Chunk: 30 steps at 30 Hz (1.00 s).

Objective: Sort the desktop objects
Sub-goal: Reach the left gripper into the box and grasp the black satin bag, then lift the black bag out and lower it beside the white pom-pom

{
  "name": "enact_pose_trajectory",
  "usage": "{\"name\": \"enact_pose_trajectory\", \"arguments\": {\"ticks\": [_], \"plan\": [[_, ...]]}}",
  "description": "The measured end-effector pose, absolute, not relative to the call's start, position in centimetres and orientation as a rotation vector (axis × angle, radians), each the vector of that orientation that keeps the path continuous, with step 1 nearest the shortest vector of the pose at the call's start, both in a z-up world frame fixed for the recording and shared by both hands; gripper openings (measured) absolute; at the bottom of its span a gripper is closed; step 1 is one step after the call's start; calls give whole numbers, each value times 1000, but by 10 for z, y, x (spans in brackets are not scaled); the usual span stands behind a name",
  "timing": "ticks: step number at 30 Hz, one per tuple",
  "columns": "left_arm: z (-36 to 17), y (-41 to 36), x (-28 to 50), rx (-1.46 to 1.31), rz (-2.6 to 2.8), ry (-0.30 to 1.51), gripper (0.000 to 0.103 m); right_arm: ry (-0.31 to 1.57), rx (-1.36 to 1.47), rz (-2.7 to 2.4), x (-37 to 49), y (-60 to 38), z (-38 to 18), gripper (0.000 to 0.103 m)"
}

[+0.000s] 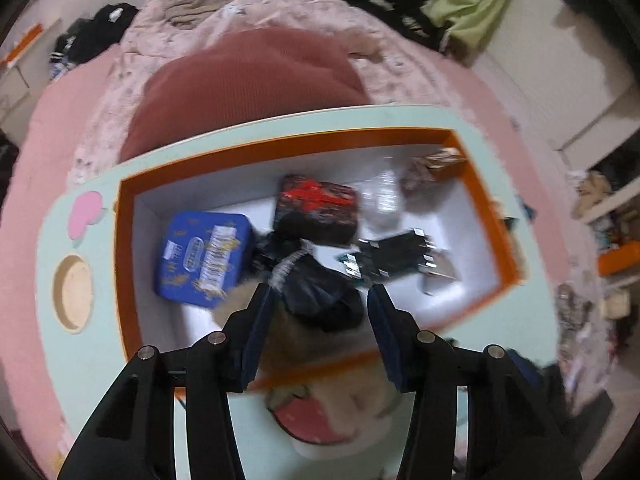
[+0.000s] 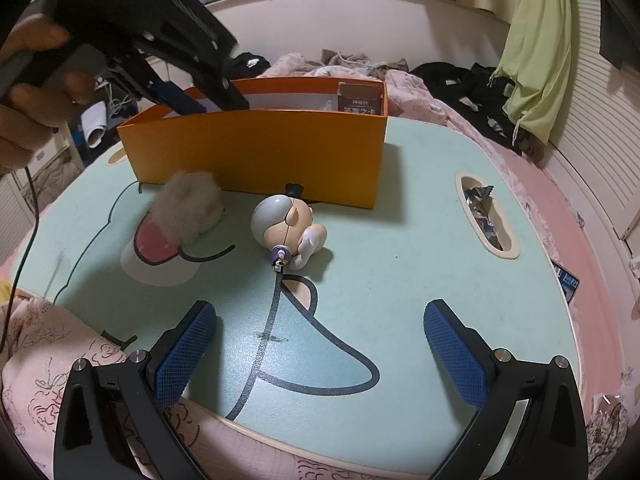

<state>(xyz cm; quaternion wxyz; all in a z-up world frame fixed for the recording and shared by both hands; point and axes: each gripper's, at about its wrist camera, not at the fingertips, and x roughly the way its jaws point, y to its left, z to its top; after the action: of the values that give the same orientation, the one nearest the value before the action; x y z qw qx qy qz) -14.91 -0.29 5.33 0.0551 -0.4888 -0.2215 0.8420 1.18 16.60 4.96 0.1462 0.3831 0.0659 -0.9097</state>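
An orange box [image 1: 280, 148] [image 2: 260, 152] stands on the mint-green table [image 2: 400, 240]. Inside lie a blue tin [image 1: 204, 256], a red-and-black case [image 1: 316, 208], a black bag [image 1: 328, 304], a dark packet [image 1: 396, 252], clear plastic [image 1: 384, 200] and a brown card box [image 1: 440, 160] [image 2: 360, 98]. My left gripper [image 1: 320, 288] [image 2: 218, 107] hangs over the box's near wall, open with a narrow gap and nothing between the pads. A fluffy grey pom-pom [image 2: 192, 204] [image 1: 292, 344] lies outside by the front wall. A small doll [image 2: 286, 228] lies mid-table. My right gripper [image 2: 320, 308] is wide open above the near edge.
An oval slot [image 2: 484, 212] at the table's right holds foil wrappers, and a round hole [image 1: 74, 292] sits at its left. A person's hand [image 2: 24, 100] holds the left gripper. Pink bedding, a red cushion [image 1: 248, 80] and clothes surround the table. A phone [image 2: 566, 280] lies off the right edge.
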Motion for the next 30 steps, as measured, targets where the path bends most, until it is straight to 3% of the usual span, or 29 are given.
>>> {"name": "enact_pose_trajectory", "arguments": {"ticks": [4,6,9,19,30], "plan": [[31,-2,-159,-1524,2537,-679,49,188,1103,-2620,12,167,49,103],[28,-7,-159,-1498,2535,-742,39,187,1103,-2620,12,167,49,103],[34,-16,-147,-1393,2536,-811,34,186,1103,-2620,12,166,49,103],[104,-51,-64,-890,2545,-963,33,182,1103,-2622,12,168,47,103],[93,-43,-81,-886,2604,-939,33,178,1104,-2624,13,168,47,103]]}}
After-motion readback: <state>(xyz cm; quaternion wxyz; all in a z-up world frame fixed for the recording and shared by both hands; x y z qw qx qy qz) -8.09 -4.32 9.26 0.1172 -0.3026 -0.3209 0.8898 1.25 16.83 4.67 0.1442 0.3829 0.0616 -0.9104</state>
